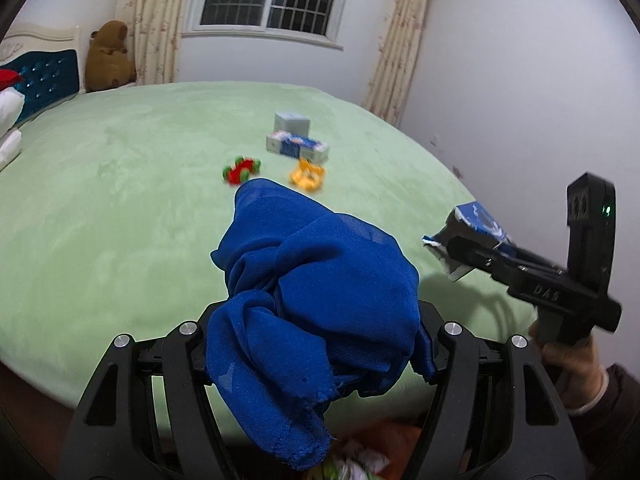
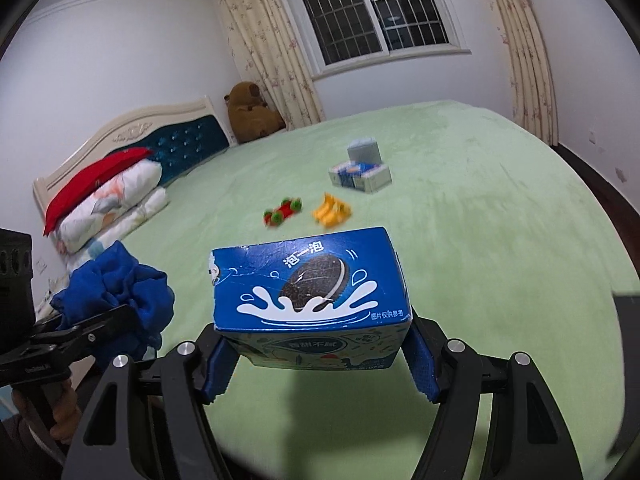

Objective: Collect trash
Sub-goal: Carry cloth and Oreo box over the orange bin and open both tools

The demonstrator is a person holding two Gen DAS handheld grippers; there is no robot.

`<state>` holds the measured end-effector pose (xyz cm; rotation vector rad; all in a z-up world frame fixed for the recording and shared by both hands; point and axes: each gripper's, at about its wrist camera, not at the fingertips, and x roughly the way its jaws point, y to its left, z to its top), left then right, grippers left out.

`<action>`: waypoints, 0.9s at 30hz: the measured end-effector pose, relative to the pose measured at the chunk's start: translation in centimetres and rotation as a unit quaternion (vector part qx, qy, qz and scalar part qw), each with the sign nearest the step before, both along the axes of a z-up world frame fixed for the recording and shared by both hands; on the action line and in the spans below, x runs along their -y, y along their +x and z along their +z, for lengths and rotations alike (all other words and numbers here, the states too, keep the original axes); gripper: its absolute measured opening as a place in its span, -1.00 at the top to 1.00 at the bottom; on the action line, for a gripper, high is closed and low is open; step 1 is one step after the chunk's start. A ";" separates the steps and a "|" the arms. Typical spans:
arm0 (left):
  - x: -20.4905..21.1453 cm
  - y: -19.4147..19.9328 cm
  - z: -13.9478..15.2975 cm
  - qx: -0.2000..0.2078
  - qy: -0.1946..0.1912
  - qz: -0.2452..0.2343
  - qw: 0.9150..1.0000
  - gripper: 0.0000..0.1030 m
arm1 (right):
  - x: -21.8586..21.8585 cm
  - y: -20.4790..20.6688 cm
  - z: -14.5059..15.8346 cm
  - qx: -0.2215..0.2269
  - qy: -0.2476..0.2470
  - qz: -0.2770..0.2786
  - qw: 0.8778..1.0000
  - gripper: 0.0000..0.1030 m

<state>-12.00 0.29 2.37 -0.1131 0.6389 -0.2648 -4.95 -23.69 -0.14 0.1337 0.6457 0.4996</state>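
A crumpled blue cloth [image 1: 316, 296] fills my left gripper [image 1: 320, 356], which is shut on it above the near edge of the green bed [image 1: 120, 208]; the cloth hides the pads. My right gripper [image 2: 320, 360] is shut on a blue cookie box [image 2: 312, 280], clamped between its blue pads [image 2: 424, 364]. In the left wrist view the right gripper [image 1: 456, 248] carries the box [image 1: 480, 224] at the right. The right wrist view shows the left gripper [image 2: 104, 320] with the cloth [image 2: 120, 284] at the left.
On the bed lie a red-green toy car [image 1: 241, 170], an orange toy [image 1: 308, 176], a flat blue-white box [image 1: 298, 146] and a grey box [image 1: 292, 122]. Pillows [image 2: 112, 200], a headboard [image 2: 160, 140] and a brown teddy [image 2: 250, 114] are at the bed's head. Crumpled wrappers [image 1: 352, 464] show below.
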 end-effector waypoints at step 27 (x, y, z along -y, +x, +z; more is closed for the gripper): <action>6.9 -7.1 -15.2 -0.268 0.112 -0.125 0.949 -0.29 | 0.0 -12.2 -10.6 -0.178 -0.149 0.089 0.969 -0.34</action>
